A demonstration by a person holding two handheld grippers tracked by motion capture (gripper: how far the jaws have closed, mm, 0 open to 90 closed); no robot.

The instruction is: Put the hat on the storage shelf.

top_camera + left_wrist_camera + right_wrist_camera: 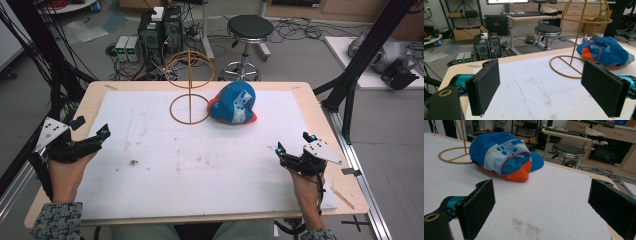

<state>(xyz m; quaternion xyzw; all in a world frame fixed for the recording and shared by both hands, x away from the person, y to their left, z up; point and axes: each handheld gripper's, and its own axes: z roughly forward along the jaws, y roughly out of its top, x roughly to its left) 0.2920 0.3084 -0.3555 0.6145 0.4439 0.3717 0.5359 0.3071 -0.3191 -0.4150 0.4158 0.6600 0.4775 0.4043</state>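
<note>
A blue cap point(232, 103) with orange and white panels lies on the white mat point(165, 150) at the back, right of a gold wire stand point(190, 85). In the left gripper view the cap point(605, 51) rests behind the stand's ring base point(566, 66). The right gripper view has the cap point(504, 155) ahead on the mat, the stand's base point(452, 157) to its left. My left gripper point(92, 131) hovers open at the mat's left edge, nothing between its jaws. At the right edge my right gripper point(292, 141) is open too, and empty.
The wooden table point(310, 95) carries the mat. Behind it on the floor stand a black stool point(248, 35), computer boxes point(160, 30) and cables. Black frame struts point(367, 45) rise at the right. A desk point(531, 16) with a keyboard is further back.
</note>
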